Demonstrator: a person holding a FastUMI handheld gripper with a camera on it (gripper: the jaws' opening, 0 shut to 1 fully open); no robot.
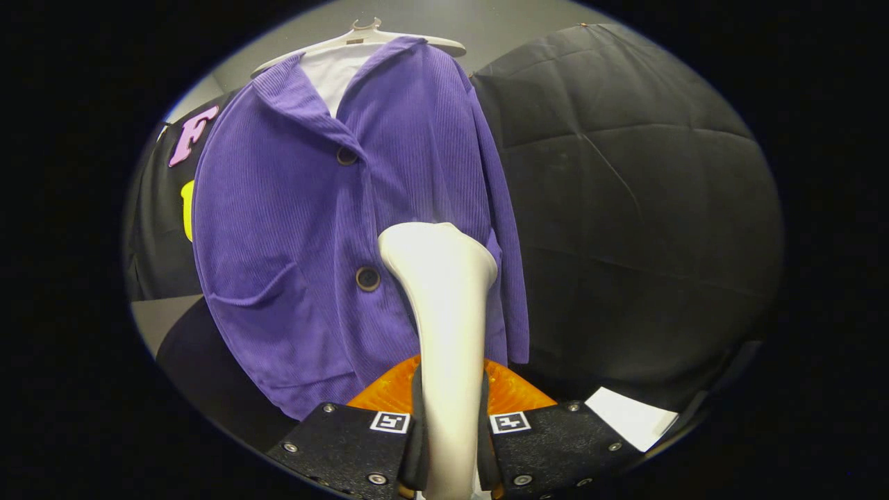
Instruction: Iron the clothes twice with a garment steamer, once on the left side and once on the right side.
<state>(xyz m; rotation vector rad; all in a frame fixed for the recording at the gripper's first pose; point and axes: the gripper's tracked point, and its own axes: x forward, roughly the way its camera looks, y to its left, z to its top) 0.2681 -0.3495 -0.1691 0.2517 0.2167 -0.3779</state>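
Against the right front panel of the hanging purple corduroy jacket (312, 229), the tongs (448, 444) clench the white plastic steamer (444, 292), its head aimed at the fabric for a pass.

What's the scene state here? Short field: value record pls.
tool: white garment steamer, held upright, head toward the jacket
gripper: gripper shut on the steamer's handle, both fingers pressing its sides
garment: purple corduroy jacket, buttoned, hanging on a white hanger
steamer vs jacket: head in front of the jacket's lower part, beside the lower button; contact cannot be told
backdrop: black cloth wall
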